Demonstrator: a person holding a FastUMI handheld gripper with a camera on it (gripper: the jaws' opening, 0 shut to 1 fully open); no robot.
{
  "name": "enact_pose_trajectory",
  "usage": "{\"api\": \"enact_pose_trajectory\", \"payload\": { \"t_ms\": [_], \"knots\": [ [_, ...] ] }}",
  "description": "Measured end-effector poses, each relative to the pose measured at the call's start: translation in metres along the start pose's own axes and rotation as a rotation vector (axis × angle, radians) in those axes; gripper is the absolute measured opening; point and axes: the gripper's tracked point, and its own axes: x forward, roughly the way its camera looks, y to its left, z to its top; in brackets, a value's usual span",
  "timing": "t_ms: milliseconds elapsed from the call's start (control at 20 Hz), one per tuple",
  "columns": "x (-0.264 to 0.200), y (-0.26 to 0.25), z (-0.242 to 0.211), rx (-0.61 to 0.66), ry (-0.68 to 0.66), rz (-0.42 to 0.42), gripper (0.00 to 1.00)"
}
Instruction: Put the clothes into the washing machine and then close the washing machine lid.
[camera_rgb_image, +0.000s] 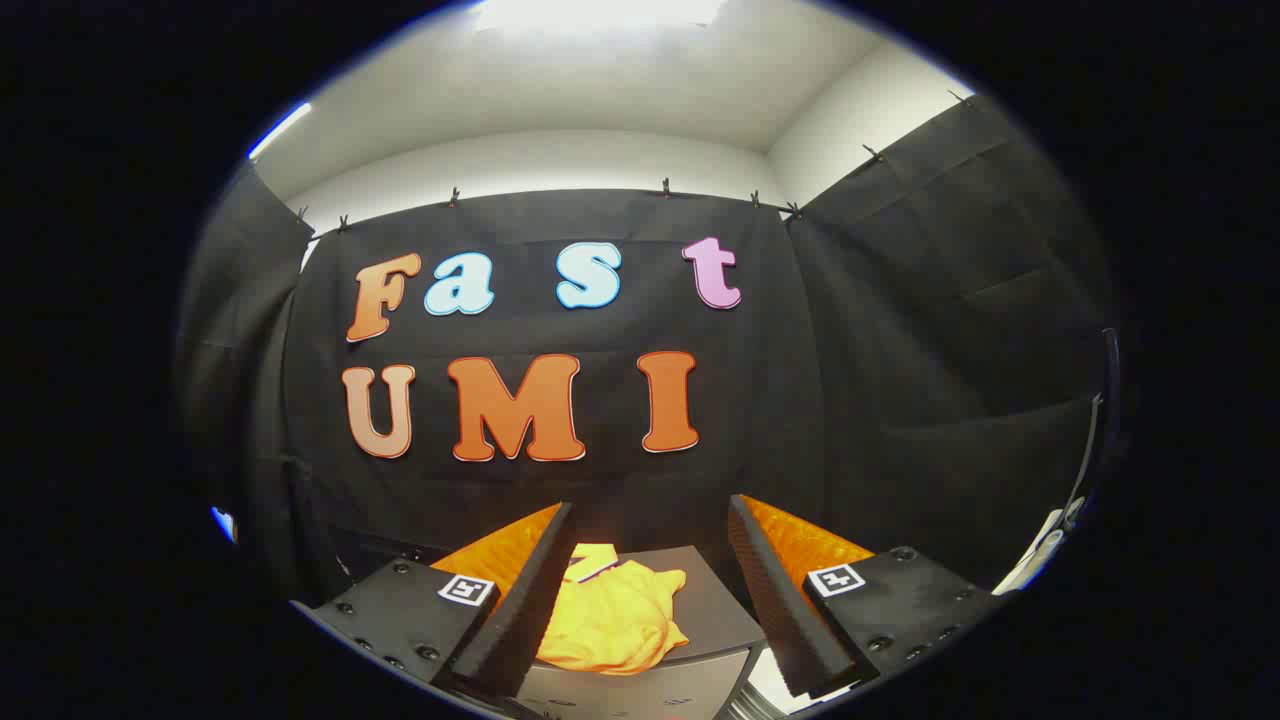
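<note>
Gripper (650, 520) fingers spread wide, holding nothing, above crumpled yellow garment (612, 618) lying on the grey cabinet top (715, 610) between them.

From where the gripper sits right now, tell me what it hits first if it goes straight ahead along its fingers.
Probably the yellow garment: it lies crumpled on a grey surface just ahead of the open gripper, in line with the gap between the fingers. Depth is unclear; if the gripper passes above it, the black cloth wall comes next.
</note>
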Motion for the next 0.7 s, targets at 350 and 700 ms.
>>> {"api": "enact_pose_trajectory", "payload": {
  "t_ms": [350,700],
  "knots": [
    [-0.006,0.004,0.003,-0.028,-0.011,0.003,0.98],
    [-0.008,0.013,-0.006,-0.043,0.015,0.026,0.98]
  ]
}}
